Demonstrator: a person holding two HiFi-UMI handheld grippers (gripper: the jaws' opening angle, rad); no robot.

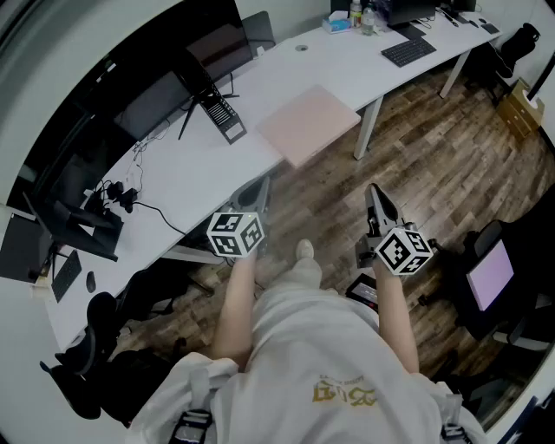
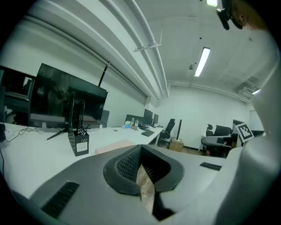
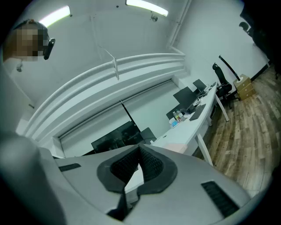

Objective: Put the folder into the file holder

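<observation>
A pink folder [image 1: 310, 121] lies flat at the front edge of a long white worktop [image 1: 199, 173], one corner reaching the edge; just to its left, apart from it, a black mesh file holder [image 1: 222, 114] stands upright with a dark monitor [image 2: 66, 96] behind it; farther along the same worktop sit a black keyboard [image 1: 408, 50] and a few bottles [image 1: 360, 15]. A person in a light top stands back from the worktop on the wooden floor [image 1: 425, 147], arms forward, a gripper in each hand; the left gripper [image 2: 141, 154] is held low with its jaws pressed together and nothing between them, the file holder and folder visible beyond; the right gripper [image 3: 139, 151] is likewise drawn shut on nothing, tilted upward towards the ceiling lights, well apart from the folder.
</observation>
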